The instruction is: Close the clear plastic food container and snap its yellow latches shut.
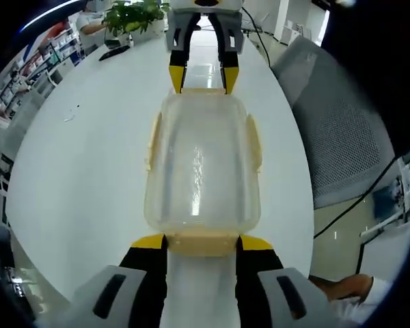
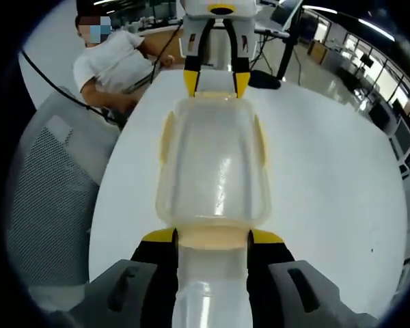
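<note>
Left gripper view is showing the left claw [image 1: 201,240] rising from the bottom, its yellow-tipped jaws standing apart on either side of the near end latch [image 1: 201,242], with the tips right at the container's end corners; whether they are pressing it I cannot tell. Just beyond sits the clear plastic food container [image 1: 201,171], lid on, lying lengthwise on the white counter [image 1: 89,157], with pale yellow side latches [image 1: 253,140] lying against its long edges. At the far end the right claw [image 1: 203,76] is coming in from the top, its jaws also spread and flanking the far end latch [image 1: 203,91]. Past that, a potted plant [image 1: 135,15] is standing at the counter's far edge, and a grey mesh chair [image 1: 342,130] is sitting off to the side. Right gripper view is giving the mirror picture: the right claw [image 2: 212,238] is open, its yellow tips bracketing the near end latch [image 2: 212,236] of the container [image 2: 214,167], and the left claw [image 2: 216,83] is facing it across the lid, jaws parted around the opposite end. A person in a white shirt [image 2: 113,65] is sitting beyond the counter [image 2: 328,184], next to a mesh chair [image 2: 48,198].
</note>
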`<action>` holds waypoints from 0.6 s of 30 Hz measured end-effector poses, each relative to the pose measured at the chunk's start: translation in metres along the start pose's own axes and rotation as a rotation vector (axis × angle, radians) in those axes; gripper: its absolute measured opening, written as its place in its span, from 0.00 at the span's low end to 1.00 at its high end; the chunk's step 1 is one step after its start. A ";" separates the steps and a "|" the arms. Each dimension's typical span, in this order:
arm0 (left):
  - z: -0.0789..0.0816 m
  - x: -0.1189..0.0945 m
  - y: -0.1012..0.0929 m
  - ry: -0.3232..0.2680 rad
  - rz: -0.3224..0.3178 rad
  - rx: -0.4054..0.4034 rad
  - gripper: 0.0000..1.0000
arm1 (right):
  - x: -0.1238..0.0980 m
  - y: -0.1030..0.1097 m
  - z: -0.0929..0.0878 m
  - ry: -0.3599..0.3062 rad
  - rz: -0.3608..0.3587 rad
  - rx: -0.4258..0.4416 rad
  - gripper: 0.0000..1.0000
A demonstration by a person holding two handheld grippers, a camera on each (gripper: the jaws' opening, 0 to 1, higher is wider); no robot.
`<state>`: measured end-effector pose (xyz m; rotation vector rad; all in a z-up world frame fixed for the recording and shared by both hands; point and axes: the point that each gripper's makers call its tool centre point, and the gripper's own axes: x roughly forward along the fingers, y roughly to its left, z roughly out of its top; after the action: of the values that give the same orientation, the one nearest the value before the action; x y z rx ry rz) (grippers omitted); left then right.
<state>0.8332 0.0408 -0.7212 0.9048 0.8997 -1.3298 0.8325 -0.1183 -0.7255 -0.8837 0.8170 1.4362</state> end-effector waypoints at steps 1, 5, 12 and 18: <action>0.002 -0.001 -0.001 0.001 -0.002 -0.002 0.33 | -0.002 0.001 0.000 0.000 0.001 0.000 0.36; 0.012 -0.006 -0.003 0.003 -0.003 -0.006 0.33 | -0.012 0.003 -0.004 -0.004 0.001 0.000 0.36; 0.033 -0.010 -0.004 -0.006 -0.001 -0.003 0.33 | -0.032 0.006 -0.014 -0.008 -0.003 0.002 0.36; 0.054 -0.007 -0.005 -0.015 -0.007 -0.003 0.33 | -0.045 0.010 -0.028 0.002 -0.002 0.004 0.36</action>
<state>0.8287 -0.0060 -0.6935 0.8892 0.8942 -1.3390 0.8244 -0.1643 -0.6986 -0.8830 0.8197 1.4313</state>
